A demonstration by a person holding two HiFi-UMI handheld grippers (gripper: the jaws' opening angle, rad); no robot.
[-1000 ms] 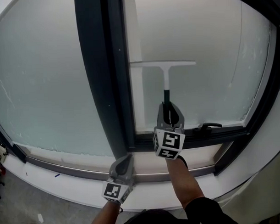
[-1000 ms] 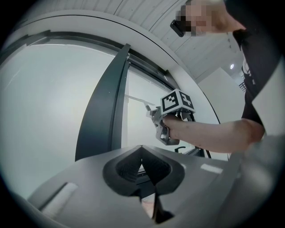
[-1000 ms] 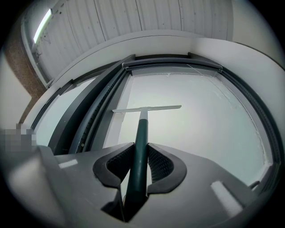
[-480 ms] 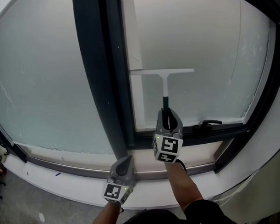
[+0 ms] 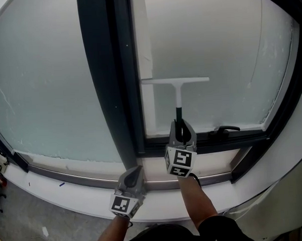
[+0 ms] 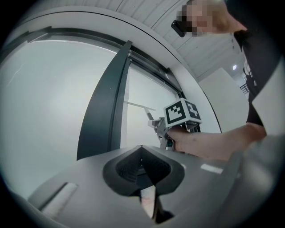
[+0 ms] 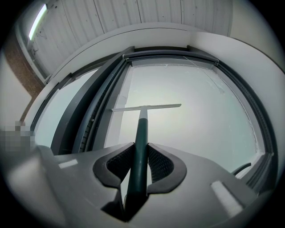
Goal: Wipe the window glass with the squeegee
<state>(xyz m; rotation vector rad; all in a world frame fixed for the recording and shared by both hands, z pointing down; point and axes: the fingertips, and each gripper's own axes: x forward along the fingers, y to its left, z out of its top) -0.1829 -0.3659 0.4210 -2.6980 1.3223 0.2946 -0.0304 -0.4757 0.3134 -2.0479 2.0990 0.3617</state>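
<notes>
1. Grippers, nearest first: your left gripper (image 5: 129, 185) sits low over the white sill (image 5: 69, 193), with its marker cube toward you. In the left gripper view the jaws meet at their tips and carry nothing.
2. Your right gripper (image 5: 182, 133) is further forward, raised in front of the bottom rail of the frame. In the right gripper view its jaws are clamped on the dark green handle, which runs straight out between the ribbed pads (image 7: 162, 162).
3. Squeegee (image 5: 177, 94): the handle stands upright from the right gripper. The pale blade is level across the lower left part of the window glass (image 5: 217, 46), and its left end is close to the mullion (image 5: 102, 70). No view settles whether the rubber touches the pane.
4. Lever handle (image 5: 225, 129): this lies flat on the bottom rail, to the right of the right gripper. The right gripper view catches only a sliver of it at the lower right.
5. View differences: only the left gripper view shows your right hand (image 6: 198, 143) wrapped behind the right gripper's cube. Only the right gripper view shows the full top rail and the slatted ceiling (image 7: 116, 18) above it. Only the head view shows the second pane (image 5: 41, 82), to the left of the mullion, whole.
</notes>
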